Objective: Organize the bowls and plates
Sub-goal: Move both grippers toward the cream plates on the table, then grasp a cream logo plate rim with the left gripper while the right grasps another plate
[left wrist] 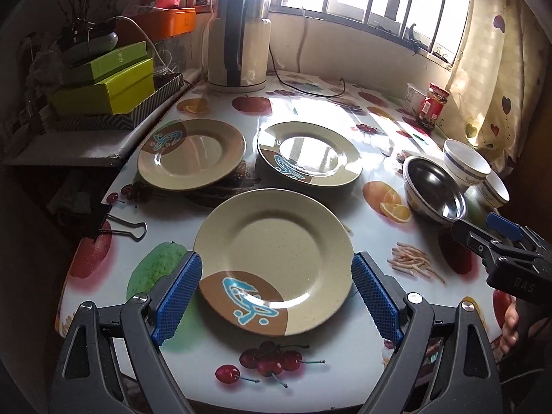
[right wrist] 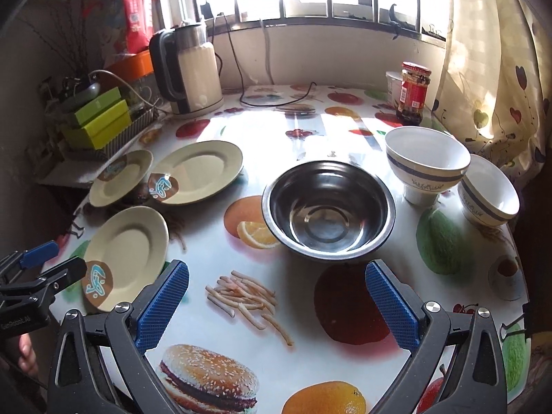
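Observation:
Three beige plates with brown patches lie on the fruit-print table. The near plate (left wrist: 276, 262) sits between the open fingers of my left gripper (left wrist: 276, 269), which straddles its near rim. Two more plates lie behind, left (left wrist: 191, 153) and right (left wrist: 308, 153). A steel bowl (right wrist: 327, 208) sits just ahead of my open, empty right gripper (right wrist: 276, 279). Two white bowls with blue bands stand to its right, one (right wrist: 427, 162) further back, one (right wrist: 490, 195) at the table edge. The right wrist view also shows the near plate (right wrist: 126, 252).
A kettle (left wrist: 239, 41) with its cord stands at the back by the window. Green boxes (left wrist: 103, 82) are stacked on a shelf at left. A red jar (right wrist: 414, 91) and a tub stand at back right. A binder clip (left wrist: 120, 227) grips the table's left edge.

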`<state>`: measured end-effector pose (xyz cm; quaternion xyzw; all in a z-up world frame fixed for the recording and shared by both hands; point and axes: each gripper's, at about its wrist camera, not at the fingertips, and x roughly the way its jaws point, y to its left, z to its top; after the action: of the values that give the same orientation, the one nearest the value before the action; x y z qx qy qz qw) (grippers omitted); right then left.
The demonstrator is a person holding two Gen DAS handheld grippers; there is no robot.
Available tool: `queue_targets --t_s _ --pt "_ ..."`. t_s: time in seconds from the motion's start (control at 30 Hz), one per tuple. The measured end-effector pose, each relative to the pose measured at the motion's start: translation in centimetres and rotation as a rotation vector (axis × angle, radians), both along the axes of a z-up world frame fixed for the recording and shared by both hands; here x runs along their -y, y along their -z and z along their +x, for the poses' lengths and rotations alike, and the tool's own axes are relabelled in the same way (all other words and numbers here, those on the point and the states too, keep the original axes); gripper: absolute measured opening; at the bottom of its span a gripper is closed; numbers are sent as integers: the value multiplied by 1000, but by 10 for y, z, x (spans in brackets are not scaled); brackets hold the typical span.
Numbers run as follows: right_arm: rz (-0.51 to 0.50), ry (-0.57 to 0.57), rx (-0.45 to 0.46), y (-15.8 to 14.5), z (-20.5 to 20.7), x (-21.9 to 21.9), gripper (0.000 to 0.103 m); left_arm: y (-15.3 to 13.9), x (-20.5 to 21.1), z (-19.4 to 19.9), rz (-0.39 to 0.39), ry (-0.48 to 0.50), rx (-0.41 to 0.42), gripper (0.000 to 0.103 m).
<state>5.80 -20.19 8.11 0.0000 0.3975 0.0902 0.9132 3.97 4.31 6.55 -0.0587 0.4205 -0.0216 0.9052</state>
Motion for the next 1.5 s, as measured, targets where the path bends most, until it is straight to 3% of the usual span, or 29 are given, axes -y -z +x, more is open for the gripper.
queue_targets --t_s 0.23,0.33,0.53,0.7,0.77,0.87,1.0,1.17,1.4,1.5 --pt "18 -19 -8 -14 49 -16 103 -6 -10 44 -5 2 -5 89" --pt "19 -44 -15 -17 71 -26 103 -3 -16 64 -70 -7 -37 89" --pt "14 -77 -27 -15 107 -42 103 4 -20 96 -82 -31 -60 86" --pt "37 -89 -81 -2 141 -48 88 12 -19 118 -98 -43 -83 81" --pt "48 -86 -94 2 152 -51 88 15 -18 126 -108 -40 -95 73" --pt "46 -98 -103 8 164 -58 87 20 -17 135 -116 -43 -109 72" --pt "25 -110 -148 23 179 -67 66 30 -17 150 -125 -52 -145 60" --pt "20 -113 -188 39 193 -74 59 36 -14 158 -108 -56 -158 59" --pt "13 -96 -220 51 202 -73 58 35 -13 164 -104 -60 -156 59" --pt "5 -93 -230 54 206 -72 54 32 -12 163 -141 -44 -139 59"
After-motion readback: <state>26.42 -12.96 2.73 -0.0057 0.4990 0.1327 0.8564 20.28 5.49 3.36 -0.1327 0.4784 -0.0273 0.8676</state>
